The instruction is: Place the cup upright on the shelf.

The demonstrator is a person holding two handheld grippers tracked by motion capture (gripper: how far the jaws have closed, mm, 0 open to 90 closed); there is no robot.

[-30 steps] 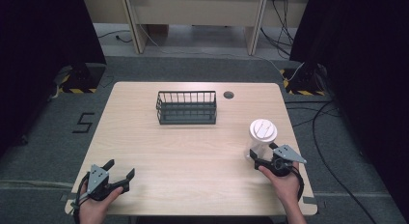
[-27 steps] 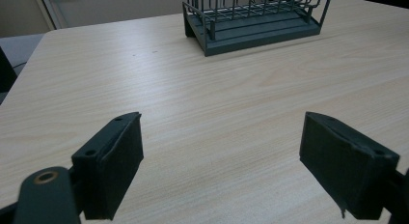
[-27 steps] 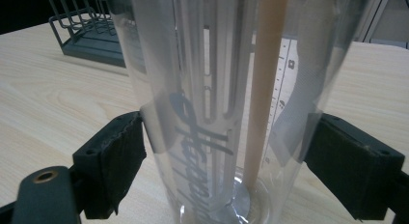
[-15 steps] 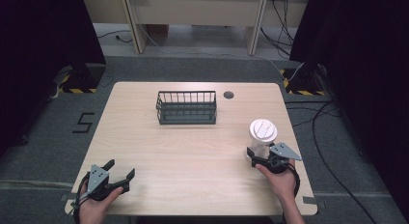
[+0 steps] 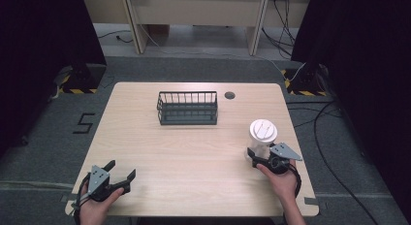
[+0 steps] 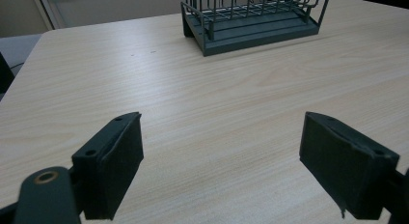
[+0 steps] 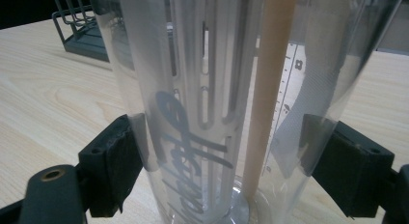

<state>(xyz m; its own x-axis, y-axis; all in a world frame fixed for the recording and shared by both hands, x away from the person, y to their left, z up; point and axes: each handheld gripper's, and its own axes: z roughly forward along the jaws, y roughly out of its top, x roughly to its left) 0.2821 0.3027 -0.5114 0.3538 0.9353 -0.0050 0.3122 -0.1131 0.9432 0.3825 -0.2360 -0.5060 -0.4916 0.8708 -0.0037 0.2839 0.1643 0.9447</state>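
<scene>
Right tool (image 5: pixel 255 157): at the worktop's (image 5: pixel 194 157) 4 o'clock edge, held in the person's hand. In the right gripper view both jaws press against the lower wall of a clear cup (image 7: pixel 231 103), one to each side; the tool is clamped on it.

Cup (image 5: pixel 262 135): stands upright at about 4 o'clock from the worktop's centre, just ahead of the hand, white lid on top. Its wall is see-through plastic with printed lettering and a scale of marks; a pale straw (image 7: pixel 267 89) stands inside. No liquid can be made out.

Handling, as judged: light, thin-walled, likely to flex or buckle under a hard squeeze, and smooth enough to slip. The low hold seems sound for stiffness near the base, but the tall body may tip above it; keep it vertical and press moderately.

Left tool (image 5: pixel 114 179): at 7 o'clock, jaws wide apart, holding nothing, resting low over bare wood.

Rack (image 5: pixel 187 108): dark wire, at 12 o'clock past centre, well apart from the cup.
</scene>
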